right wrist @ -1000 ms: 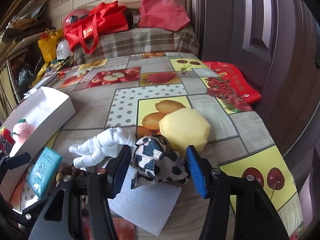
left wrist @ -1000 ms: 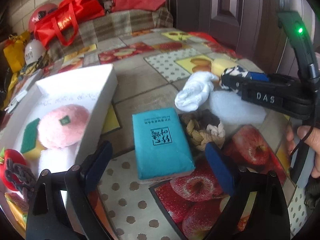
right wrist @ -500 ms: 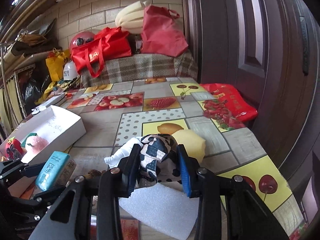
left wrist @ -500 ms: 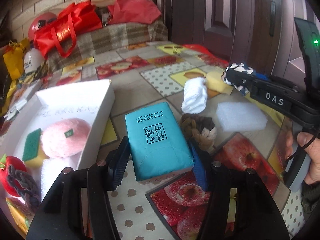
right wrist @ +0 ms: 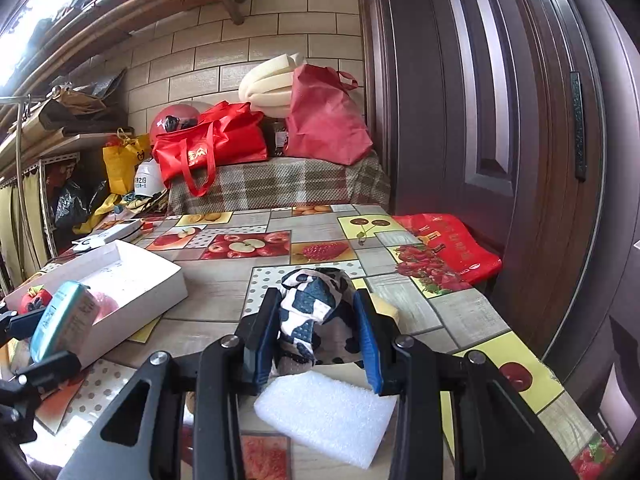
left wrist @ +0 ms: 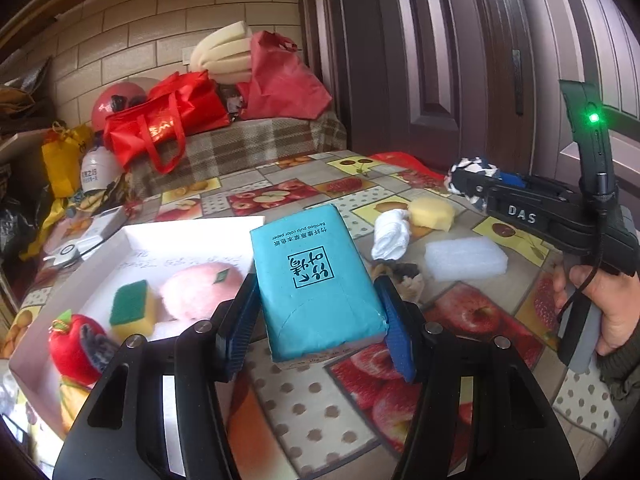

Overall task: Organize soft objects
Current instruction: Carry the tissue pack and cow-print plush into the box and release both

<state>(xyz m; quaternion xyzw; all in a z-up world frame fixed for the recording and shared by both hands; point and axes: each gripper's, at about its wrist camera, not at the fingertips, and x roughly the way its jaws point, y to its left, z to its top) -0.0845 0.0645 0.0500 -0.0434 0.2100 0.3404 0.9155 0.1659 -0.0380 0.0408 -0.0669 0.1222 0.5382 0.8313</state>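
White box (left wrist: 192, 228) sat at left w/ a few soft toys inside; left gripper (left wrist: 316, 332) was clamped on the teal tissue pack (left wrist: 316, 280), lifted beside the box; right gripper (right wrist: 316, 332) was squeezing the cow-print cloth (right wrist: 316, 304) above the table; prob mid-carry, next both need lowering into the box

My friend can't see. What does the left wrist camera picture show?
The left claw squeezes a teal tissue pack above a fruit-print table. A white box on the left holds plush toys and a sponge; the right claw grips a cow-print cloth.
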